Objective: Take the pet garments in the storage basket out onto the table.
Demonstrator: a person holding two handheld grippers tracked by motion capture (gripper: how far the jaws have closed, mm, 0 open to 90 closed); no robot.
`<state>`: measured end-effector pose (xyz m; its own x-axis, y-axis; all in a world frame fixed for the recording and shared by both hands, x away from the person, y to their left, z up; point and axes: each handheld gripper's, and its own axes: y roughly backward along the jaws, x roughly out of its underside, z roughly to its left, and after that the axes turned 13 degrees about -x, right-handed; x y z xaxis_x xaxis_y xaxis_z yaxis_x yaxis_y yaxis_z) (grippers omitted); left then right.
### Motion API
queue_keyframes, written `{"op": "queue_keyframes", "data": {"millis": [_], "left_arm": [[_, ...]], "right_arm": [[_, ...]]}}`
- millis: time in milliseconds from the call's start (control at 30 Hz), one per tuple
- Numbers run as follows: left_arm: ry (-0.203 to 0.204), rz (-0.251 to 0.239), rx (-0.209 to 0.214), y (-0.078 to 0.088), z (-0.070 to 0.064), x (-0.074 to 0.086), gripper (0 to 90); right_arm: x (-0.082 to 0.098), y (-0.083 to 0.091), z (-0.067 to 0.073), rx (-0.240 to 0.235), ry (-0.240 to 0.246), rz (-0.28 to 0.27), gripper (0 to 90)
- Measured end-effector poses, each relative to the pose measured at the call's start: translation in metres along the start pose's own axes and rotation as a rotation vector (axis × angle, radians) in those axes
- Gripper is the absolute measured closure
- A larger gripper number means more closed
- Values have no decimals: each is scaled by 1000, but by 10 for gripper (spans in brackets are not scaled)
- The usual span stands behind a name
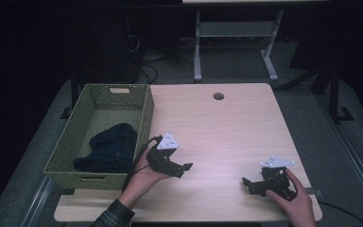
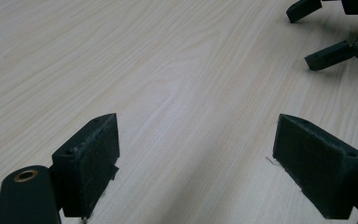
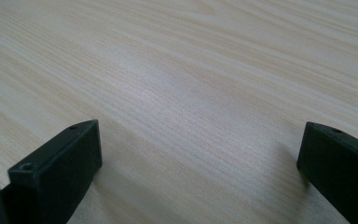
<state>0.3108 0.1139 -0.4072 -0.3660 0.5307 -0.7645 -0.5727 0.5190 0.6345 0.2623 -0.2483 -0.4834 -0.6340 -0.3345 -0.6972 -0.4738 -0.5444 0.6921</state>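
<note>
A light wooden table (image 1: 227, 127) carries a green woven basket (image 1: 147, 111) at its left edge. A dark blue cloth (image 1: 108, 147) lies bunched in the basket's near half. My left gripper (image 1: 184, 169) hovers just right of the basket, open, with bare wood between its pads (image 2: 196, 126). My right gripper (image 1: 246, 185) sits low near the table's front right, also open over bare wood (image 3: 200, 128). The left gripper view catches the right gripper (image 2: 300, 41) at top right, its jaws spread apart. Neither gripper holds anything.
A round cable hole (image 1: 218, 96) sits near the table's far edge. Behind the table stands the grey metal frame of another desk (image 1: 236, 38), with cables on the dark floor. A cable trails from the left gripper over the table's near edge.
</note>
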Motion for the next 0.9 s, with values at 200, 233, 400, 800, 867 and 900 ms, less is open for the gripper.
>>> {"op": "queue_keyframes", "data": {"millis": [200, 233, 400, 800, 867, 900], "left_arm": [[6, -3, 5, 2, 2, -4, 141], [0, -1, 4, 2, 3, -5, 141], [-7, -9, 6, 5, 5, -11, 141], [-2, -28, 6, 10, 12, -24, 142], [-4, -26, 5, 11, 14, -26, 142], [-3, -27, 5, 11, 15, -27, 142]], "right_arm": [[0, 0, 0, 0, 0, 0, 0], [0, 0, 0, 0, 0, 1, 0], [0, 0, 0, -1, 0, 1, 0], [0, 0, 0, -1, 0, 0, 0], [0, 0, 0, -1, 0, 0, 0], [0, 0, 0, -1, 0, 0, 0]]}}
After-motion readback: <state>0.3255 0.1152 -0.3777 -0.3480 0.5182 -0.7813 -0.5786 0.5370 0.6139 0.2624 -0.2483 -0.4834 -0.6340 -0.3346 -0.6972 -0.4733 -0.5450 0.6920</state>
